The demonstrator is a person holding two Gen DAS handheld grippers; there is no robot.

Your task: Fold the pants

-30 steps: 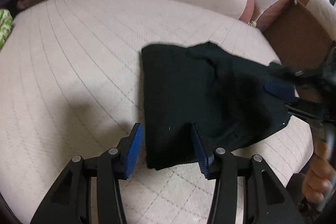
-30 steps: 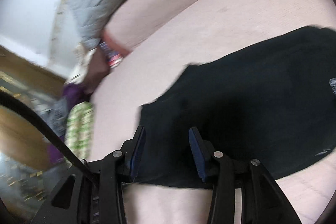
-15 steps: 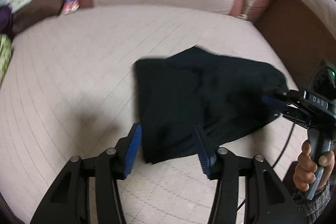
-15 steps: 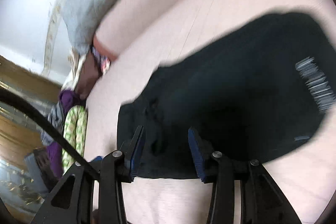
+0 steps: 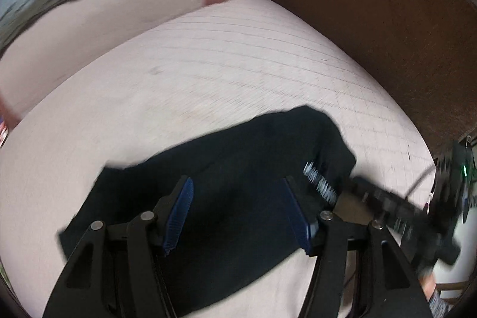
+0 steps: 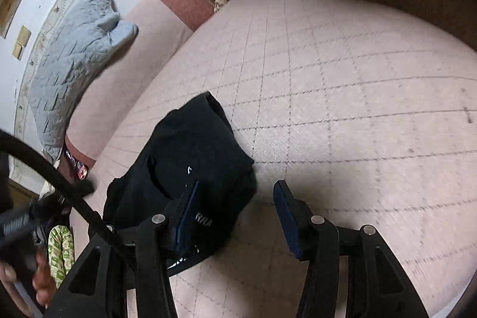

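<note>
The black pants [image 5: 226, 169] lie folded into a compact bundle on the pink quilted sofa seat [image 5: 238, 55]. A white printed logo [image 5: 320, 185] shows near their right end. My left gripper [image 5: 238, 213] is open and empty, hovering just over the pants. In the right wrist view the pants [image 6: 190, 157] lie left of centre. My right gripper [image 6: 235, 213] is open and empty, with its left finger over the pants' right edge and its right finger over bare seat. The right gripper also shows in the left wrist view [image 5: 396, 207] at the right, blurred.
A grey quilted blanket [image 6: 74, 61] hangs over the sofa backrest. A brown armrest [image 5: 387, 20] rises at the right end of the seat [image 6: 357, 109]. A green patterned cloth [image 6: 61, 252] lies at the far left.
Both grippers have swung to the right across the pants. The right gripper has moved off to the pants' right edge. The pants stay on the seat and both jaws stay open.
</note>
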